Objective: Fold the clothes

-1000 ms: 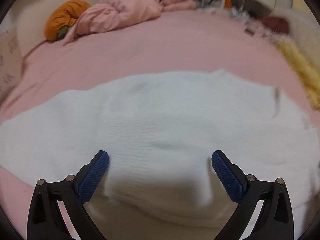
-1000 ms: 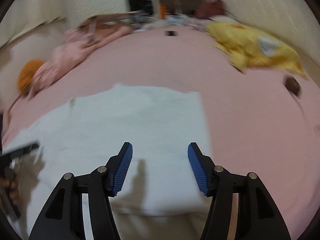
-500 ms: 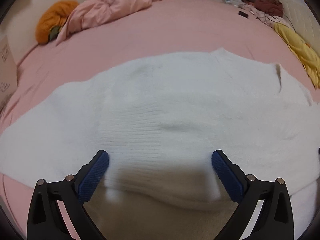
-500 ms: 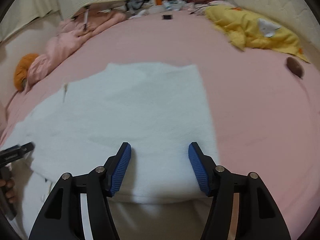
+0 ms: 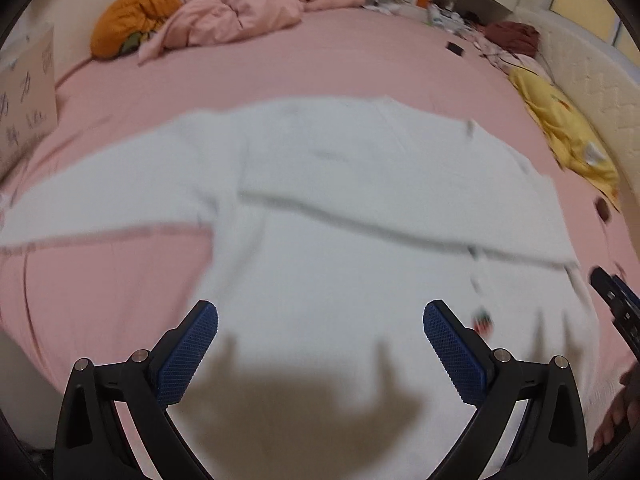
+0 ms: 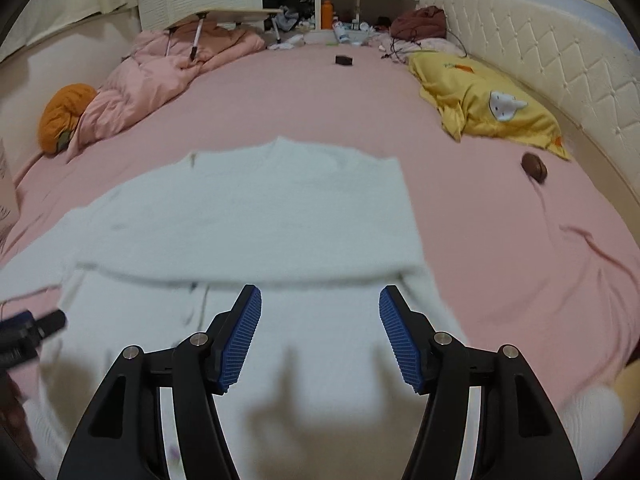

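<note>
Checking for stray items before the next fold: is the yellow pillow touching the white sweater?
Apart. The right wrist view shows bare pink sheet between the yellow pillow and the white sweater.

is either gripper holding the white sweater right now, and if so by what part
Nothing is held. The left gripper and right gripper are both open above the white sweater, with no cloth between their pads.

I find no legible text. The cardboard sheet (image 5: 28,92), far left of my left tongs, carries dark handwritten marks too blurred to read.
</note>
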{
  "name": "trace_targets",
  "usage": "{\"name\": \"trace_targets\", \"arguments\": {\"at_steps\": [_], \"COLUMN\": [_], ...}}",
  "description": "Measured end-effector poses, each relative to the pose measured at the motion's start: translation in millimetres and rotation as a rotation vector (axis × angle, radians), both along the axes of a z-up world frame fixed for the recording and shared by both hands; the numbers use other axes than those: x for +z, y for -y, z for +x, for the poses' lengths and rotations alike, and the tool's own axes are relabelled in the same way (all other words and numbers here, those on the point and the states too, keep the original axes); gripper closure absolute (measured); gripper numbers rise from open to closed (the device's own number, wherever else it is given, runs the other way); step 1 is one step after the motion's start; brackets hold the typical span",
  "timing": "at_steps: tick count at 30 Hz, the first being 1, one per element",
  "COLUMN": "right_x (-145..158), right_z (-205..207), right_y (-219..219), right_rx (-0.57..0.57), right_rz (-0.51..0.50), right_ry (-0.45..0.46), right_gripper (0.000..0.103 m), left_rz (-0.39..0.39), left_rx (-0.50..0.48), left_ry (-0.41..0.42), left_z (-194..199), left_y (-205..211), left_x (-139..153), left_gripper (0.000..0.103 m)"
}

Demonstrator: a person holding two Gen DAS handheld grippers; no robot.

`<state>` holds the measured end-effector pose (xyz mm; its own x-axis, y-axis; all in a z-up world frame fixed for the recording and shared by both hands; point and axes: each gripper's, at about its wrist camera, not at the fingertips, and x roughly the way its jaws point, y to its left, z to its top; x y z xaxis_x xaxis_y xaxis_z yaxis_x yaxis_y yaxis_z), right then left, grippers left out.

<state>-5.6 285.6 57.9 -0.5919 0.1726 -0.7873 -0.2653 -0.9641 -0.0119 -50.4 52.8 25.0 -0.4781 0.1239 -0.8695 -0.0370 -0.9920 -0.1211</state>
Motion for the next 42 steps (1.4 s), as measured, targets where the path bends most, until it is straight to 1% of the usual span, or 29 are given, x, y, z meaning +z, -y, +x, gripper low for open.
{"name": "trace_targets", "arguments": {"at_steps": [4, 8, 12, 13, 14, 16, 18, 22, 27, 42], "right_x": [3, 3, -2, -3, -5, -5, -3, 1, 1, -3], "right_z": [36, 69, 95, 98, 100, 104, 106, 109, 109, 107], "right_y": [11, 20, 25, 27, 28, 29, 29, 29, 27, 25], "right_rx": [0.008, 0.029, 0.047, 0.055, 0.062, 0.065, 0.070, 0.071, 0.073, 0.072], "right_rz": [-0.007, 0.017, 0.002, 0.015, 0.021, 0.014, 0.018, 0.014, 0.004, 0.001], "right_ry": [0.021, 0.033, 0.023, 0.030, 0.038, 0.039, 0.032, 0.017, 0.022, 0.032], "right_gripper": [0.041, 0.041, 0.041, 0.041, 0.041, 0.041, 0.041, 0.041, 0.040, 0.040], "left_rz": [-0.018, 0.006, 0.012, 0.012, 0.014, 0.010, 0.000, -0.012, 0.001, -0.004], "left_rx": [-0.036, -0.055, -0.068, -0.079, -0.083, -0.084, -0.094, -0.096, -0.081, -0.090], "left_ry": [0.008, 0.043, 0.087, 0.086, 0.067, 0.030, 0.017, 0.040, 0.041, 0.057], "left_z": [45, 81, 104, 106, 109, 113, 117, 114, 114, 112], "left_y": [-10, -16, -24, -26, -28, -30, -32, -33, -30, -30], "left_x": [-5, -18, -36, -36, -31, -23, -22, -25, -26, -29], "left_gripper": [0.000, 0.000, 0.000, 0.000, 0.000, 0.000, 0.000, 0.000, 0.000, 0.000]}}
